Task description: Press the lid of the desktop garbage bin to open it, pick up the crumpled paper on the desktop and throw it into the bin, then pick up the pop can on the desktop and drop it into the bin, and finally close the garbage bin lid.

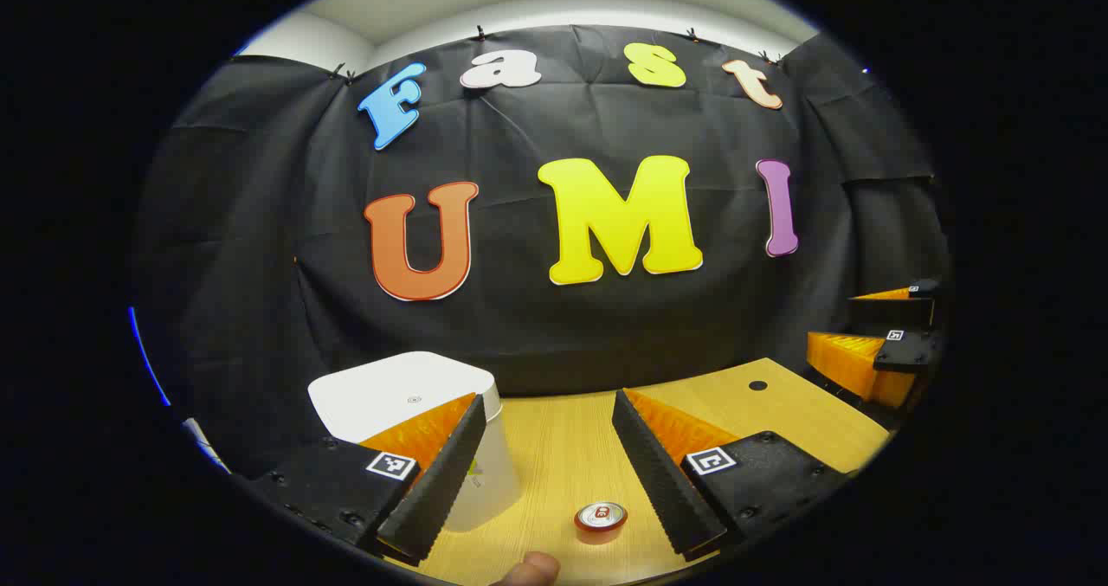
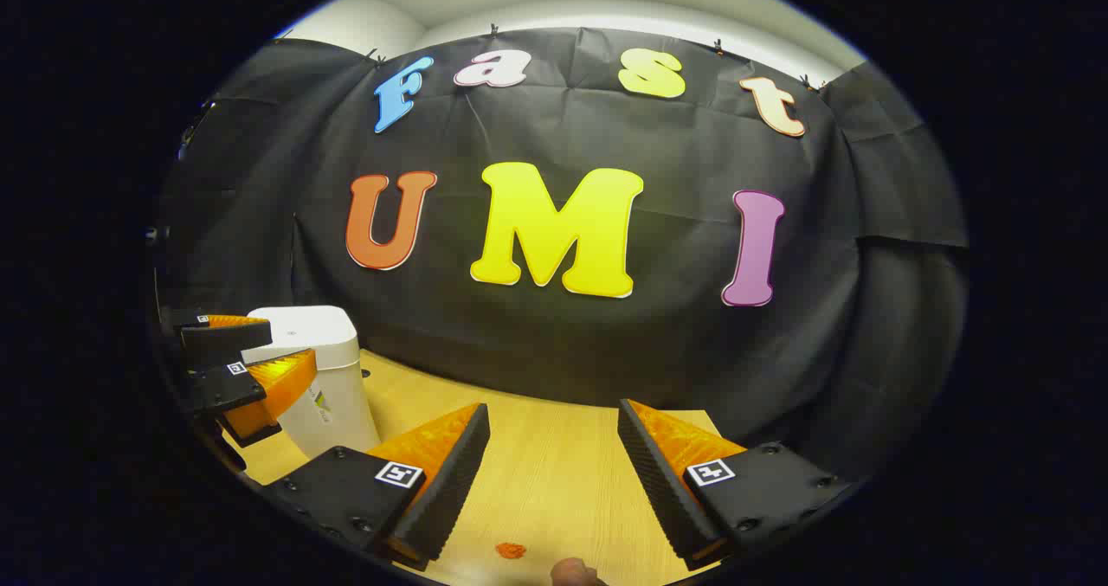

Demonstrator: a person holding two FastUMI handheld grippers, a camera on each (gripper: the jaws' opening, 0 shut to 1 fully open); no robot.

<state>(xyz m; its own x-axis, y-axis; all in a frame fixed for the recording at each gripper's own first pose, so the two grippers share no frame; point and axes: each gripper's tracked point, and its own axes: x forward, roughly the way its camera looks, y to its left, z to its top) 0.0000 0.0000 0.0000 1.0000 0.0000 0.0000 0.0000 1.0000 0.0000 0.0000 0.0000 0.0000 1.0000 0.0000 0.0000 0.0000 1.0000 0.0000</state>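
One pop can (image 1: 601,517) upright | bin (image 1: 415,413) lid shut (labels unreadable)

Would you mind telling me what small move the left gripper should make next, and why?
Probably lower the left gripper onto the lid of the white garbage bin and press it. The lid looks shut, the bin sits just beside the open fingers, and the pop can stands untouched on the desktop.

one bin (image 1: 407,404), one pop can (image 1: 601,517), two claws (image 1: 550,473)
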